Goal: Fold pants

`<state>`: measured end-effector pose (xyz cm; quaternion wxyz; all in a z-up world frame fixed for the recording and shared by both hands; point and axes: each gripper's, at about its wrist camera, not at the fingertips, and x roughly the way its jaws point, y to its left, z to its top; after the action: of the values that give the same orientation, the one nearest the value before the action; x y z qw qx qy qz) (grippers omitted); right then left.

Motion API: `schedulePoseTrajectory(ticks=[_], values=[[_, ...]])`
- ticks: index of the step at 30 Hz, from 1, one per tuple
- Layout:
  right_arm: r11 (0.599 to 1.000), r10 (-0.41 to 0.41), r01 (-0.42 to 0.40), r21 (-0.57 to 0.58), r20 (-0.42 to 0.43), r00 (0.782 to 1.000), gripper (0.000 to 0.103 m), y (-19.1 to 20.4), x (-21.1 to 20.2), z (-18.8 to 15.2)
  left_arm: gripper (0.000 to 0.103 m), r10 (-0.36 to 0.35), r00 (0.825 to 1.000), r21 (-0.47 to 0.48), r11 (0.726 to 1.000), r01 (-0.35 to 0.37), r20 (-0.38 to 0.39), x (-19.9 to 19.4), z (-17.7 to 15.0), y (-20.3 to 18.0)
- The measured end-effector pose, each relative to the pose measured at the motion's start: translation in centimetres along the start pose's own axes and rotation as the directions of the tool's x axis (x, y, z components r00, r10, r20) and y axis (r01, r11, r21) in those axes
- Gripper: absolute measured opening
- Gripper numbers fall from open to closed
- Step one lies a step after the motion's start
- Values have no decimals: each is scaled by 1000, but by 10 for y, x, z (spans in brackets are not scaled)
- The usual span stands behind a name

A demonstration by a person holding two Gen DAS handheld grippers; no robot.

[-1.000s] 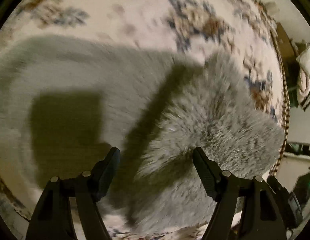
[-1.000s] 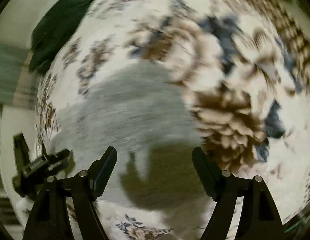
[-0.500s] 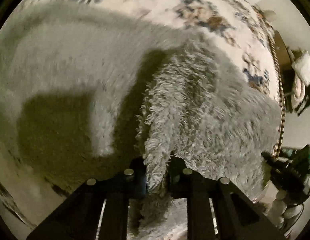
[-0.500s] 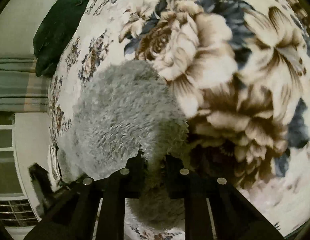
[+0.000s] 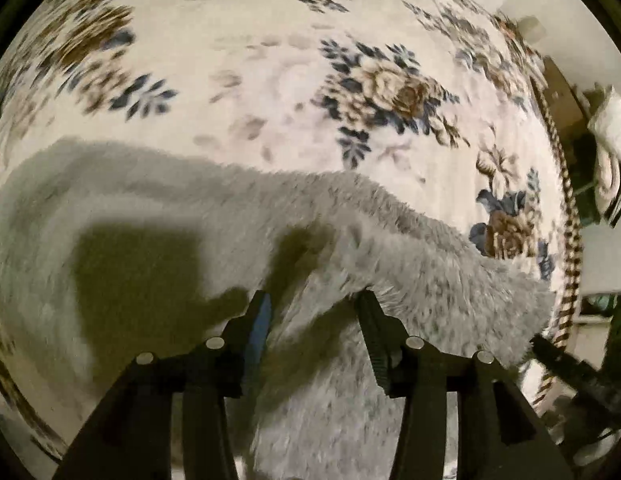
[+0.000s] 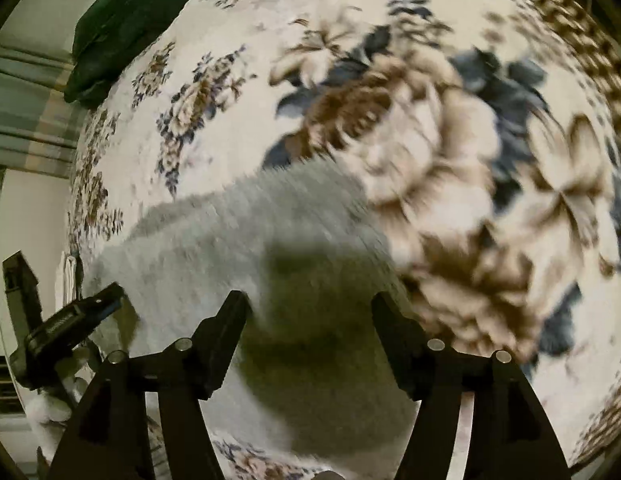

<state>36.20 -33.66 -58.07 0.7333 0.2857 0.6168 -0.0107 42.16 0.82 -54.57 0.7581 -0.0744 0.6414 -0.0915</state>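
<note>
Cream bedding printed with brown and blue flowers fills both views, with a braided brown-and-white edge running down its right side in the left wrist view. Grey fluffy pants lie spread across the near part of this floral cover. The left gripper hangs just over the fleece with its fingers apart and nothing between them; a raised fold of pile sits just beyond its right finger, though blur makes it hard to say whether it touches. The right gripper is likewise spread wide, empty, above the rounded far end of the pants, its shadow falling on the fleece. A dark green cloth lies at the far left.
</note>
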Motion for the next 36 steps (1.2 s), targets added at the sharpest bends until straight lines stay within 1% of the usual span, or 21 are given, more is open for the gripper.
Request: schedulePoseTrajectory(ticks=[4,5,7,8,13,17,19,20,21,22,23,24,25,26,27,29,31,32,33,35,36], values=[[999,-26,26,-24,-17,1000,68,23,35,40,40,-2,1000,42,999,3,-8,9,11,-9],[999,-33,32,-31,-22,999,68,24,40,43,40,-13,1000,53,999,13,-8,10,12,-10],[998,-55,54,-42,-27,998,68,25,49,49,25,-24,1000,79,997,23,7,12,15,-14],[997,-62,61,-41,-24,998,68,24,49,50,15,-18,1000,90,996,16,15,12,16,-16],[996,-88,88,-22,-10,996,67,20,51,51,10,1,999,117,993,-6,39,15,22,-21],[995,-104,103,-14,-9,995,67,21,52,53,10,-5,999,98,995,2,33,20,28,-16],[992,-122,121,-27,-11,993,68,26,50,53,14,-6,999,78,997,3,37,13,28,-14],[990,-138,138,-39,-3,990,71,31,47,53,14,-19,999,56,998,17,39,4,24,-11],[983,-170,171,-60,14,985,74,38,40,51,17,-34,999,38,999,32,40,-2,21,-9],[979,-189,191,-76,36,981,82,44,33,49,23,-54,998,-4,999,54,44,-11,14,-1],[974,-205,210,-87,63,977,88,51,26,46,38,-63,997,-42,997,65,49,-20,7,5],[969,-222,230,-93,90,971,89,58,18,41,49,-78,995,-76,994,82,56,-27,0,13],[965,-233,244,-96,110,966,89,68,9,34,56,-97,993,-128,986,105,70,-38,-12,26],[964,-237,249,-97,121,964,89,75,3,29,70,-104,991,-166,979,116,79,-45,-20,36],[961,-244,257,-97,130,961,89,86,-2,20,78,-108,990,-204,971,125,90,-52,-28,48],[960,-245,260,-100,141,959,89,101,-8,7,79,-98,988,-316,940,132,122,-66,-48,84],[954,-254,275,-116,166,953,89,119,-12,-8,79,-85,985,-428,893,141,147,-73,-64,122],[952,-256,280,-127,174,951,89,128,-10,-16,79,-72,984,-488,861,142,160,-75,-70,144],[952,-251,275,-135,174,952,89,136,-6,-23,79,-61,982,-551,821,150,177,-75,-78,170],[953,-237,262,-155,161,958,89,149,8,-34,79,-49,982,-630,761,157,185,-70,-87,207],[951,-232,256,-172,147,962,89,156,17,-38,79,-35,980,-672,723,162,198,-67,-91,229]])
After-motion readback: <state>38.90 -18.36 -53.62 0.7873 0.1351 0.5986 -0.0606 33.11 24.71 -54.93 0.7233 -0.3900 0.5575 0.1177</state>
